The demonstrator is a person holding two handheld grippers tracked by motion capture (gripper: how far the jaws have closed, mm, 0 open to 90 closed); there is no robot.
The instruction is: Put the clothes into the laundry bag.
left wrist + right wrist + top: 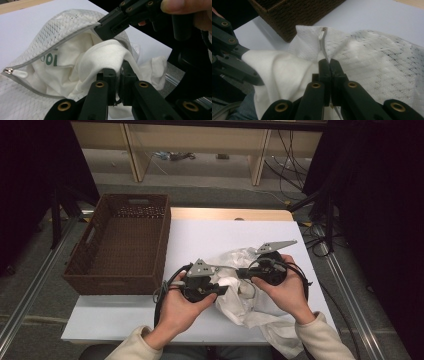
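Note:
A white mesh laundry bag (250, 312) lies on the white table (210, 235) with its zipper open. A white garment (105, 55) with green print bulges out of the opening. My left gripper (119, 72) is shut on a fold of that garment, and in the high view the left gripper (224, 289) sits left of the bag. My right gripper (329, 62) is shut on the bag's grey zipper edge, just below the zipper pull (323, 31). Across the opening, the right gripper (100, 27) faces the left one, holding the mesh bag (57, 27) by its rim.
A brown wicker basket (117, 282) stands on the table's left side, close to the bag, and it has nothing in it. Part of the bag hangs over the near table edge by the person's right sleeve (320, 335). Wooden shelving and cables are behind the table.

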